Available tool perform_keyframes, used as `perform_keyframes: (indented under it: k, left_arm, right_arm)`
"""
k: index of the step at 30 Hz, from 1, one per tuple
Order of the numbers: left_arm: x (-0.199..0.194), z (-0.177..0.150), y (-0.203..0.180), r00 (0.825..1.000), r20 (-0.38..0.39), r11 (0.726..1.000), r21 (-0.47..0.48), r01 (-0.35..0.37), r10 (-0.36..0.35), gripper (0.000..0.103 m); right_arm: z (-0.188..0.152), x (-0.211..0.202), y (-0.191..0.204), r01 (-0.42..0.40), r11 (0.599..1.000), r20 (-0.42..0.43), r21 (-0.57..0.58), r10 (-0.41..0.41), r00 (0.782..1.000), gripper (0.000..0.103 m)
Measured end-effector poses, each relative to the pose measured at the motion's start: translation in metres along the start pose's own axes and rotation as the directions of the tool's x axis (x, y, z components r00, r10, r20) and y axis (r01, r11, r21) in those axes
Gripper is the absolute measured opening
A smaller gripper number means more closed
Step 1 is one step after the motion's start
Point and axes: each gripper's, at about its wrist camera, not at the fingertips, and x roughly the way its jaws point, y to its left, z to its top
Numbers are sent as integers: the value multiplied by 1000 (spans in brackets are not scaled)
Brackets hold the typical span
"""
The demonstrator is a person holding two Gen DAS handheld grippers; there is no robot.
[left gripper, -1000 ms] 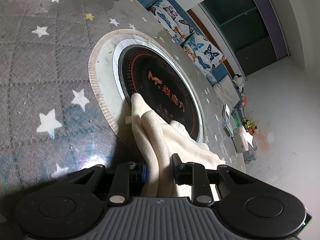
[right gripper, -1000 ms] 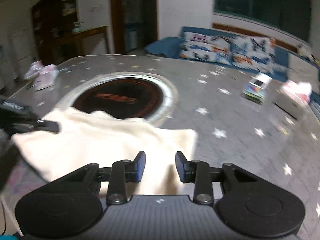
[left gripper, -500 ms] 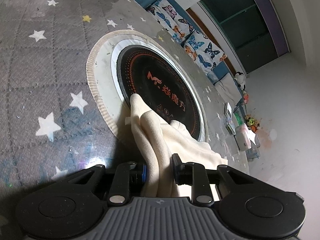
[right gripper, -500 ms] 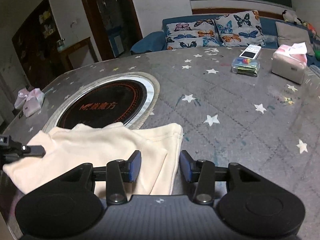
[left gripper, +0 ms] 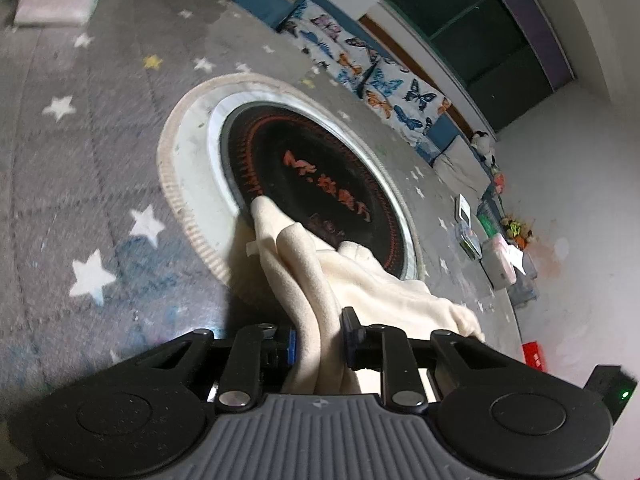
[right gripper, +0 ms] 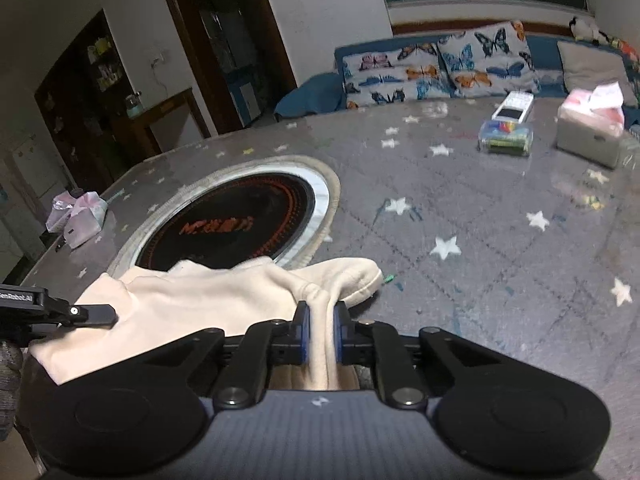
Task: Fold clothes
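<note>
Cream garment [right gripper: 192, 304] between both tools' jaws

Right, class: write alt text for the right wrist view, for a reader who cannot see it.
The right gripper pinches a bunched fold of a cream garment on a grey star-patterned table. The left gripper holds its far edge, beside a round black cooktop.

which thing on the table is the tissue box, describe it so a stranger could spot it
Start at the round black cooktop sunk into the grey star-patterned table cover, then look to the far right edge near the butterfly cushions. The tissue box is there: pale and blocky, with a pink tissue sticking out of the top, unlike the small clear box of colourful items to its left.
</note>
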Motion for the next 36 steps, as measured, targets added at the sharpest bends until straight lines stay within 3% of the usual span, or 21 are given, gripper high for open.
perform_keyframes:
  k: [9, 19, 36]
  left_arm:
    - [5, 4, -48, 1000, 8, 989, 145, 20, -22, 20]
    - [57, -7, -124, 997, -64, 960, 273, 64, -49, 20]
    - [156, -43, -249, 979, -177, 892, 420, 166, -99, 20]
  right_arm:
    - [9, -34, -6, 46, 999, 71, -27, -44, 997, 10]
    - [15, -75, -50, 165, 986, 125, 9, -165, 978, 10]
    - [19, -129, -157, 431, 894, 147, 124, -447, 883, 10]
